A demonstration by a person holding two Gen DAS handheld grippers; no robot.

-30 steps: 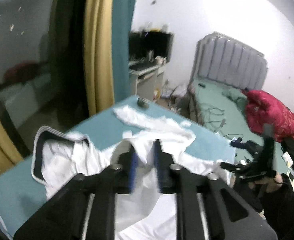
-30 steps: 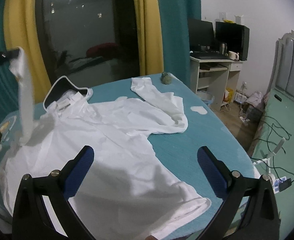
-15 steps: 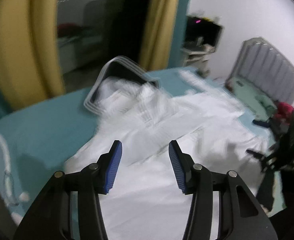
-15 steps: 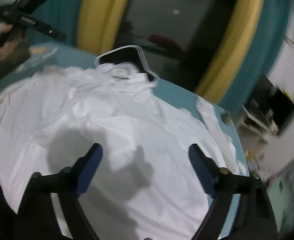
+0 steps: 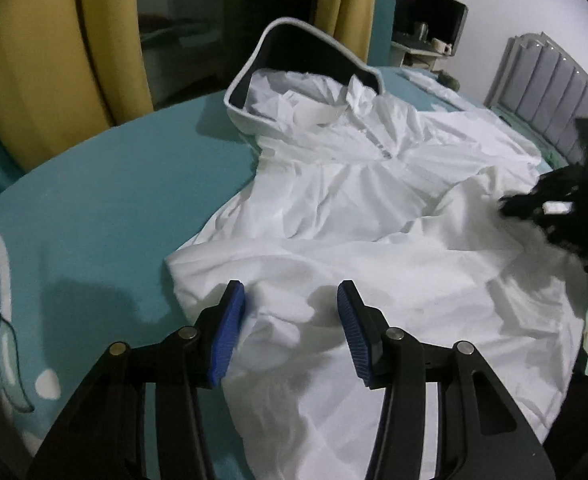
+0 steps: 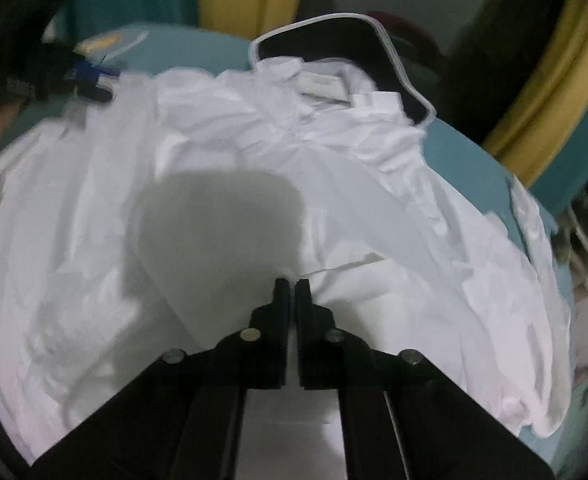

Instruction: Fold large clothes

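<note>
A large white shirt [image 5: 358,208] lies spread and rumpled on a teal-covered table [image 5: 105,200], its collar toward the far side. My left gripper [image 5: 289,320] is open and empty, low over the shirt's near left part. My right gripper [image 6: 292,294] has its jaws closed with white cloth of the shirt [image 6: 221,184] at the tips. Whether cloth is pinched I cannot tell. The right gripper also shows at the right edge of the left wrist view [image 5: 566,208]. The left gripper shows at the upper left of the right wrist view [image 6: 81,76].
A dark chair back with white trim [image 5: 310,52] stands behind the collar. Yellow and teal curtains [image 5: 33,60] and a dark window are beyond the table. A desk with a monitor [image 5: 430,12] and a grey headboard [image 5: 554,92] are at the far right.
The left gripper let go of the sleeve it held up, opened and dropped low over the shirt. The right gripper moved in over the shirt and closed.
</note>
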